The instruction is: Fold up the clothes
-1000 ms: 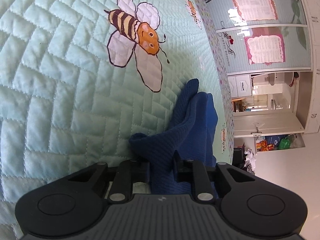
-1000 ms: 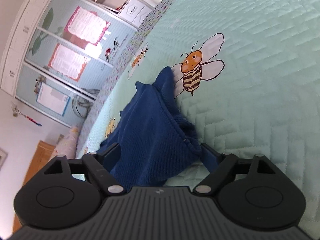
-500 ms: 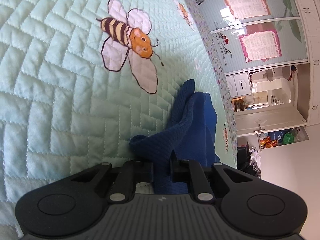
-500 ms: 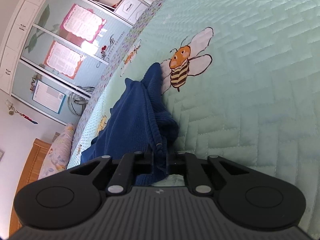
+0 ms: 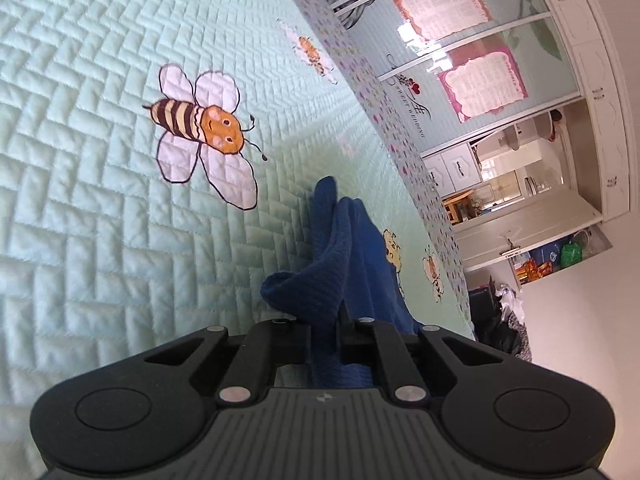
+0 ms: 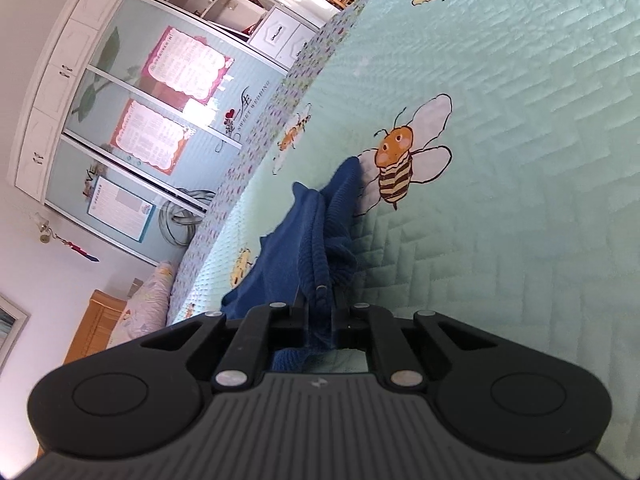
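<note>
Left tongs (image 5: 325, 328) and right tongs (image 6: 321, 318) clamped on blue knit garment (image 5: 348, 264)

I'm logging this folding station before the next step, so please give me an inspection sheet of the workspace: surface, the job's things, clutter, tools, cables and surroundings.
Surface: mint quilted bedspread with printed bees; one large bee lies beside the garment.
Job's things: one dark blue knit garment, bunched and partly raised off the bedspread.
Clutter: nothing seen on the bedspread.
Tools: left tool shut on the blue garment; right tool shut on a ribbed edge of it.
Cables: a grey coil that looks like hose or cable, beyond the bed's edge by the wardrobe.
Surroundings: wardrobe with sliding doors carrying pink posters; open doorway; bags on the floor.
</note>
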`<state>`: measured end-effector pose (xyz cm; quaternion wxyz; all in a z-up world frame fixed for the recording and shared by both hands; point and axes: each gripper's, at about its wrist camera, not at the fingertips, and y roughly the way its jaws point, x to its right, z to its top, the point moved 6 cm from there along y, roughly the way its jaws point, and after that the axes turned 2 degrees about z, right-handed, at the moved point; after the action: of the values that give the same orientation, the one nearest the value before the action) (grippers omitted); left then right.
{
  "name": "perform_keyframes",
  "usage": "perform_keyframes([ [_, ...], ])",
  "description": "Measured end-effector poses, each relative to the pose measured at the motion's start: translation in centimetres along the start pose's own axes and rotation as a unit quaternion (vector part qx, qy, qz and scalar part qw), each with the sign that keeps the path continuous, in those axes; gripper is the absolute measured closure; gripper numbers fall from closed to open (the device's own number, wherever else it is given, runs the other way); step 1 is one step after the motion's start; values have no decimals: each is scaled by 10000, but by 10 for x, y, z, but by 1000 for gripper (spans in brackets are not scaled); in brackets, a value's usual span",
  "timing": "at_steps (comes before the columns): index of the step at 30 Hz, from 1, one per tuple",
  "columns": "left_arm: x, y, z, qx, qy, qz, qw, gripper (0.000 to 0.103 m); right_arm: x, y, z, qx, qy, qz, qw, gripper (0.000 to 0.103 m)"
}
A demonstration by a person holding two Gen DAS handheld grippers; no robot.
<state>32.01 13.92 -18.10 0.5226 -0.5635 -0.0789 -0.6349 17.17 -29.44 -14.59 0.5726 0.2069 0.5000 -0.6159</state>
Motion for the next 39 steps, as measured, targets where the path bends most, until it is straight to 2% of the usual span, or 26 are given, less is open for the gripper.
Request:
perform_keyframes([
  [7,-1,-63,-32,54,44,-136,9999,93,-3,-46,-10,9,8,103,9999,93],
  [13,-30,-107,-71,-205,-142,-50,9997,93,11,-95,-28,-83,98,-3,9999,93],
  [16,-47,-110,-84,-415,-63,265,9988,91,26,-110,-37,-157,201,-112,9996,93],
  [19,-63,-113,-93,-585,49,702,9958,82,52,-106,-47,-386,559,-340,9971,89],
  [20,-65,-118,-93,-557,111,795,9952,81,58,-108,-47,-381,572,-451,9966,83],
  [22,-66,-134,-91,-413,261,883,9949,74,67,-115,-47,-308,513,-694,9958,80],
  [23,-65,-144,-88,-274,373,976,9941,67,67,-122,-45,-201,328,-823,9959,79],
  [25,-63,-165,-79,61,580,1105,9922,61,60,-140,-38,154,-218,-1145,9931,76],
  [26,-58,-174,-74,200,666,1058,9920,61,55,-148,-34,309,-360,-1127,9925,74],
  [28,-42,-187,-63,435,827,870,9918,59,44,-163,-25,585,-540,-965,9921,74],
  [29,-33,-190,-58,530,900,732,9918,54,36,-166,-20,665,-555,-770,9933,73],
  [31,-7,-184,-49,610,1060,434,9915,52,15,-158,-13,604,-497,-206,9967,64],
  [33,21,-166,-45,643,1311,143,9892,45,-5,-131,-10,388,-348,328,9981,46],
  [35,44,-140,-44,575,1518,-60,9867,40,-23,-99,-9,163,-223,722,9970,41],
  [37,55,-103,-47,331,1511,-177,9878,40,-35,-58,-13,-40,-165,885,9959,40],
  [39,61,-64,-53,92,1550,-129,9878,40,-37,-14,-20,-293,39,939,9951,40],
])
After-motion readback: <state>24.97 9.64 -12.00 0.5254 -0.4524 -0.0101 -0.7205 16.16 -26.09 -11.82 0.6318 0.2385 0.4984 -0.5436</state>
